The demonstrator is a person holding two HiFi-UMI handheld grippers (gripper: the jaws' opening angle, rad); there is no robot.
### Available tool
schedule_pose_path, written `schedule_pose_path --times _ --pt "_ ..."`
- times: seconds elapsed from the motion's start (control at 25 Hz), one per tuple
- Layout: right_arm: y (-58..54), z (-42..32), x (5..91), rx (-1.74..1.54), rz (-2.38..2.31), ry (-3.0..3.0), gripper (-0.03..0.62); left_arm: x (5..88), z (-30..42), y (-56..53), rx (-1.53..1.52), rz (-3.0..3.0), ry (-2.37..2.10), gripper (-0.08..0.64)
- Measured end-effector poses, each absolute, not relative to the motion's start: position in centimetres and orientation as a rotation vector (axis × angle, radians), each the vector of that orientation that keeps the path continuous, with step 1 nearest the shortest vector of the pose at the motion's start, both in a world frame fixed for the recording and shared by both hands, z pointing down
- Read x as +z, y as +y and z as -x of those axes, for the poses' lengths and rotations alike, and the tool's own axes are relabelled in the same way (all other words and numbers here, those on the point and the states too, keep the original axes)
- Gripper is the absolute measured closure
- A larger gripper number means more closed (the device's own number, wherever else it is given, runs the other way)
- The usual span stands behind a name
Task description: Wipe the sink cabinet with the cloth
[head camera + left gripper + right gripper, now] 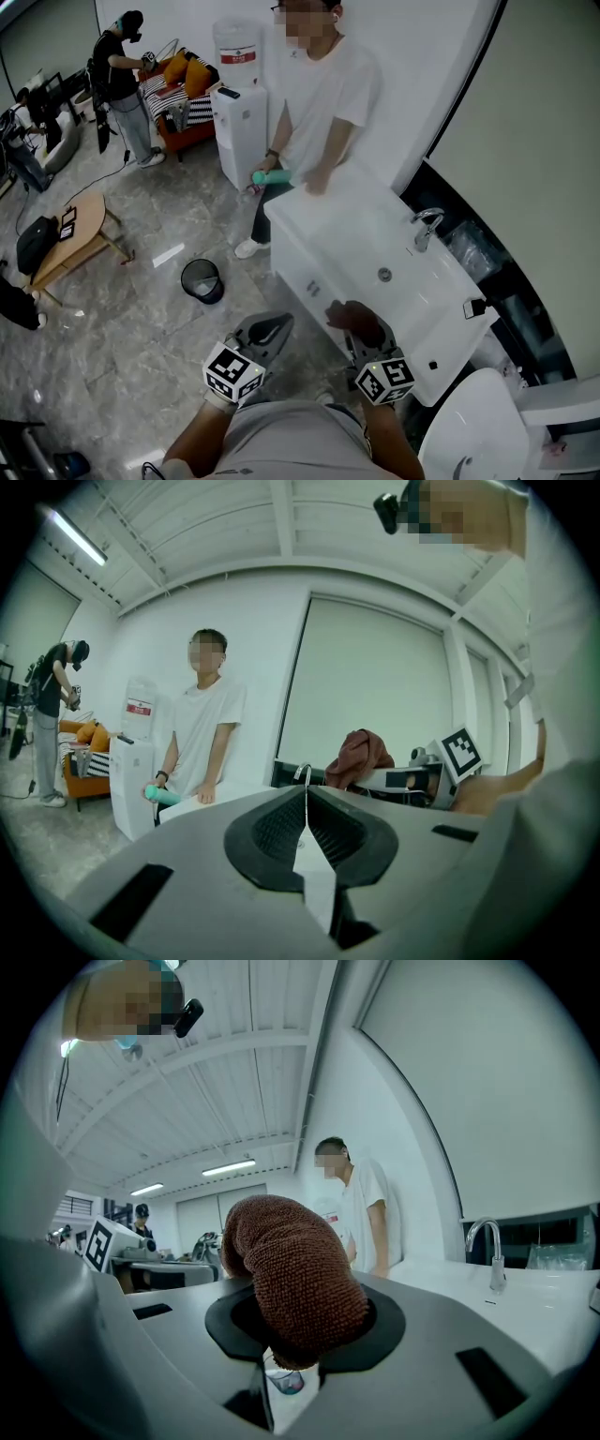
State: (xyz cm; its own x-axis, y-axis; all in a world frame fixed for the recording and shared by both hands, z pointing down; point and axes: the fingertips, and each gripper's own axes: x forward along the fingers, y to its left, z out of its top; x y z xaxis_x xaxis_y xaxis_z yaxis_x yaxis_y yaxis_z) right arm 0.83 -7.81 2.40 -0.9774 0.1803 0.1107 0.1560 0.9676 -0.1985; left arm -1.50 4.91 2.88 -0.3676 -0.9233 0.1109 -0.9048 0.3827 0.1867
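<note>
The right gripper (298, 1340) grips the bunched brown cloth (292, 1269) close to the sink cabinet (302, 270) near front corner, contact unclear, while the left gripper (307, 829) is pinched together, empty, further left — wiping seemingly all still ahead

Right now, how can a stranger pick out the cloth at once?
Find the long white sink cabinet. By its near end, the right gripper is shut on a dark brown terry cloth. It is the only brown, nubbly thing; the left gripper beside it holds nothing.
</note>
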Motion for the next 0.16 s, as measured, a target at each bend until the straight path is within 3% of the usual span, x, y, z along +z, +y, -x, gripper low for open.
schedule_pose_path --times 0.16 --pt "-7.41 -0.87 2.40 0.285 0.271 -2.982 0.486 2.82 1.44 5.33 -0.148 -1.626 -2.449 0.548"
